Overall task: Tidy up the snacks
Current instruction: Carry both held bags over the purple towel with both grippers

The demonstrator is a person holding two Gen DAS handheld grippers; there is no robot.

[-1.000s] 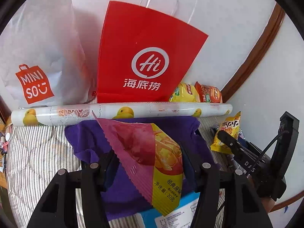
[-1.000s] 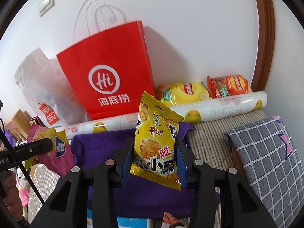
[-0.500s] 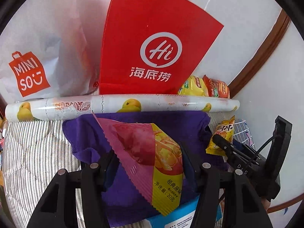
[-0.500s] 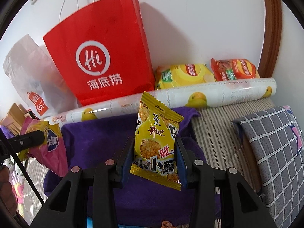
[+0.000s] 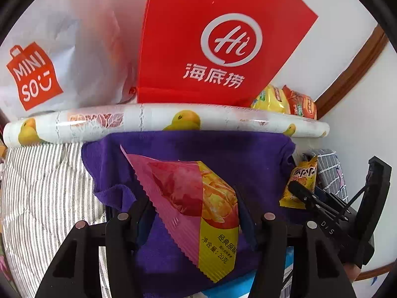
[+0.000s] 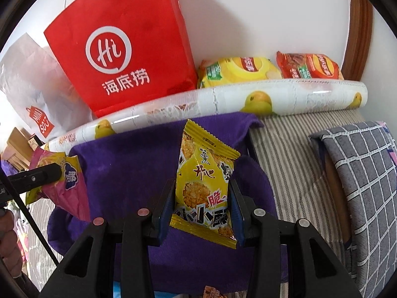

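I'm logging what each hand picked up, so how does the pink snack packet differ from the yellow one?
The pink packet sits tilted in the left gripper, looks bigger, and is pink and yellow. The yellow packet stands nearly upright in the right gripper, looks smaller, and is yellow all over. Both are sealed with crimped edges and held above the purple towel.

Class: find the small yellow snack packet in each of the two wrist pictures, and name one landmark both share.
Left wrist view: yellow snack packet at the right edge, held in the other tool.
Right wrist view: centre, clamped between this tool's fingers.
Shared landmark: the red paper bag against the wall.
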